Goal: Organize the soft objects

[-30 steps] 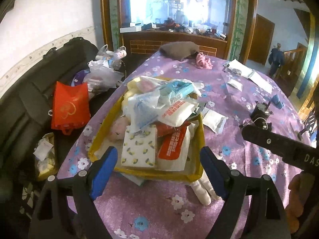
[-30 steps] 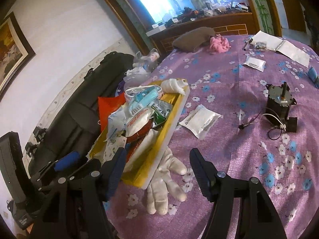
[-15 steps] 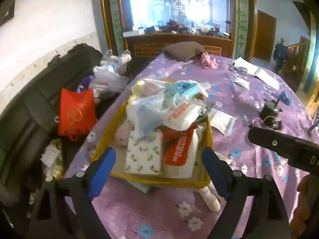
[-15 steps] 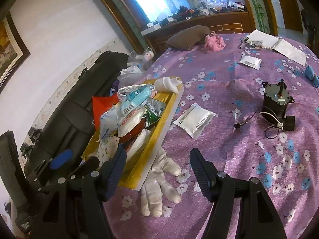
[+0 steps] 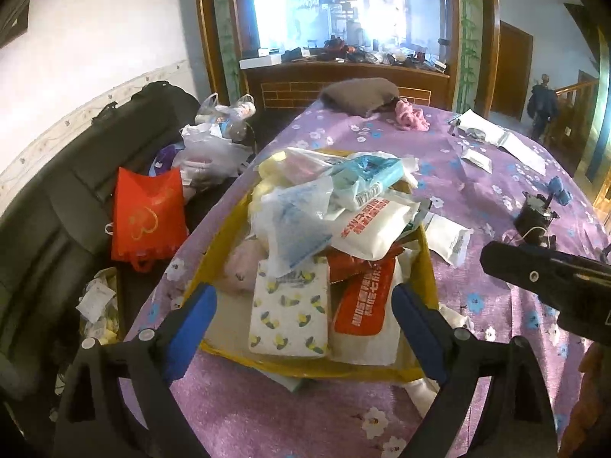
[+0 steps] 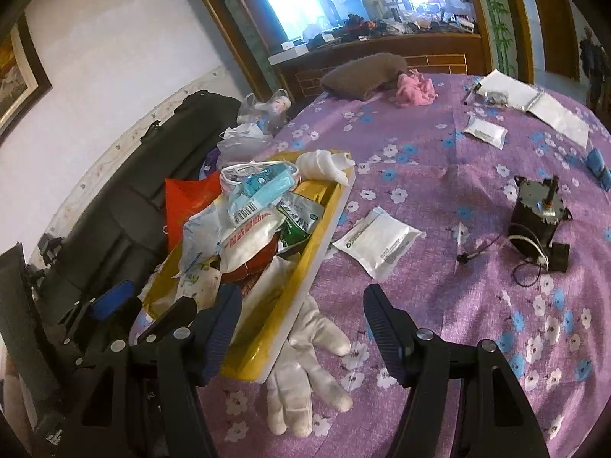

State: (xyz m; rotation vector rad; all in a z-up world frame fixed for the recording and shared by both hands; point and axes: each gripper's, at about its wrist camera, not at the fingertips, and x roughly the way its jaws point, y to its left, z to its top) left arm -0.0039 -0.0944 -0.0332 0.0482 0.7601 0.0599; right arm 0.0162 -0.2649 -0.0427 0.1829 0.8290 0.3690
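Observation:
A yellow tray (image 5: 429,263) (image 6: 324,236) on the purple flowered tablecloth is heaped with soft packets and bags, among them a lemon-print tissue pack (image 5: 288,313). A white glove (image 6: 305,366) lies on the cloth, partly under the tray's near corner. A white sachet (image 6: 378,240) (image 5: 448,236) lies to the right of the tray. A pink cloth (image 6: 414,87) and a brown cushion (image 6: 362,72) sit at the table's far end. My left gripper (image 5: 303,318) is open and empty, over the tray's near edge. My right gripper (image 6: 301,324) is open and empty above the glove.
A small black motor with wires (image 6: 538,217) stands on the right of the table. Papers (image 6: 534,103) and a small packet (image 6: 485,131) lie at the far right. A black sofa (image 5: 57,206) with a red bag (image 5: 147,213) and plastic bags is left of the table.
Both grippers have drawn back and risen slightly, so the tray and glove look a little farther off. Nothing on the table has moved.

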